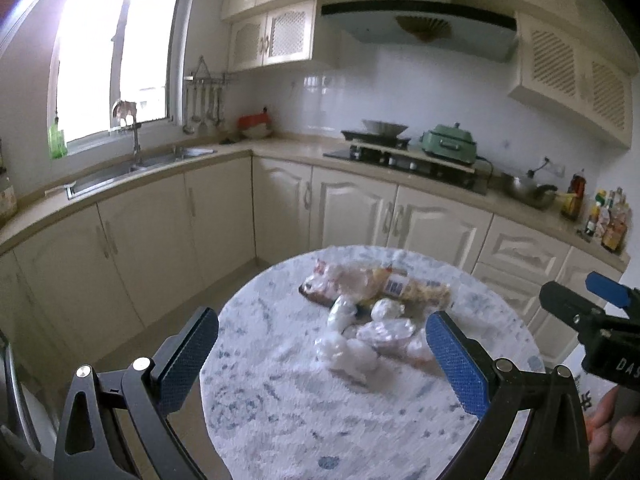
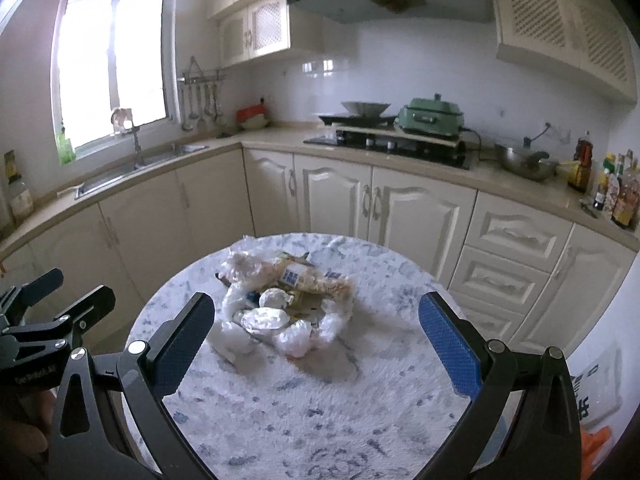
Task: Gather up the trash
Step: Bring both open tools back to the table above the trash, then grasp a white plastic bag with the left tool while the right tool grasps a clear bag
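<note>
While both grippers hover, kitchen shows cream cabinets (image 2: 408,208), sink (image 1: 132,168) at 10 o'clock, round fuzzy table (image 2: 304,400). Trash pile (image 2: 280,304) at table centre: crumpled wrappers, plastic, blurred. Left gripper (image 1: 320,344), right gripper (image 2: 316,332): jaws wide, empty.

The trash pile (image 1: 370,312) in the middle of the left wrist view is smeared by blur: crumpled clear wrappers and white wads run together, and the print on the blue-and-white label (image 1: 394,283) cannot be read. In the right wrist view a dark item (image 2: 251,298) under the wrappers is mostly covered, so its kind cannot be told. The round table (image 2: 320,420) is cut off by the bottom edge in both views. At the lower right of the right wrist view, a white bag (image 2: 600,392) with dark print and something orange (image 2: 598,440) beneath it are clipped by the lens rim. The condiment bottles (image 2: 618,196) at the right edge are too small to identify.
</note>
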`<state>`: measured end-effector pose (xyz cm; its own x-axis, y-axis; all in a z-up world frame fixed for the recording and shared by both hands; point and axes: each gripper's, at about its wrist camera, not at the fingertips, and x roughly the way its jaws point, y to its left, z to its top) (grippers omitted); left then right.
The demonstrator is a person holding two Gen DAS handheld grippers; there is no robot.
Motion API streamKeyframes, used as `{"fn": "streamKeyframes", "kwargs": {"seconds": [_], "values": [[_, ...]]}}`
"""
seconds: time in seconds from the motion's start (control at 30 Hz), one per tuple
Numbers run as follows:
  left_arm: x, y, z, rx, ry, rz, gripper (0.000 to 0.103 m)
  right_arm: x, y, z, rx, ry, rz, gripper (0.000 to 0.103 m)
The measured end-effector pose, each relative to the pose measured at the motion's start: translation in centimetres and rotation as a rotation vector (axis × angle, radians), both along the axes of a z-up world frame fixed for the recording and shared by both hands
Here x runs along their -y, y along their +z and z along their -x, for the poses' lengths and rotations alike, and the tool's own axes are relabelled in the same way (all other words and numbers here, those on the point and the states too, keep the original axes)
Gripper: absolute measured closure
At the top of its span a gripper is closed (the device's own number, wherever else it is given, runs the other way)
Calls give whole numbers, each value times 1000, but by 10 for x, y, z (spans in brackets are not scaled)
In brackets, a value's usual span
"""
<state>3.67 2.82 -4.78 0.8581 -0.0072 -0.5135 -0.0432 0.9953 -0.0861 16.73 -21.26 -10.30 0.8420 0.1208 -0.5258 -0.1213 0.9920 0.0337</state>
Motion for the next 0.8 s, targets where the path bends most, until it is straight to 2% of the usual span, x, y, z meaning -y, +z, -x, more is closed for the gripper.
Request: {"fn": "streamKeyframes", "kwargs": {"seconds": [0.23, 0.5, 0.8], "values": [[-5, -22, -52, -92, -20, 7, 1, 4, -29, -31, -87, -8, 2, 0], [1, -72, -123, -245, -47, 2, 1, 8, -77, -69, -229, -8, -10, 0], [12, -121, -200, -356, -65, -7, 1, 8, -118, -105, -337, 38, -30, 0]]}}
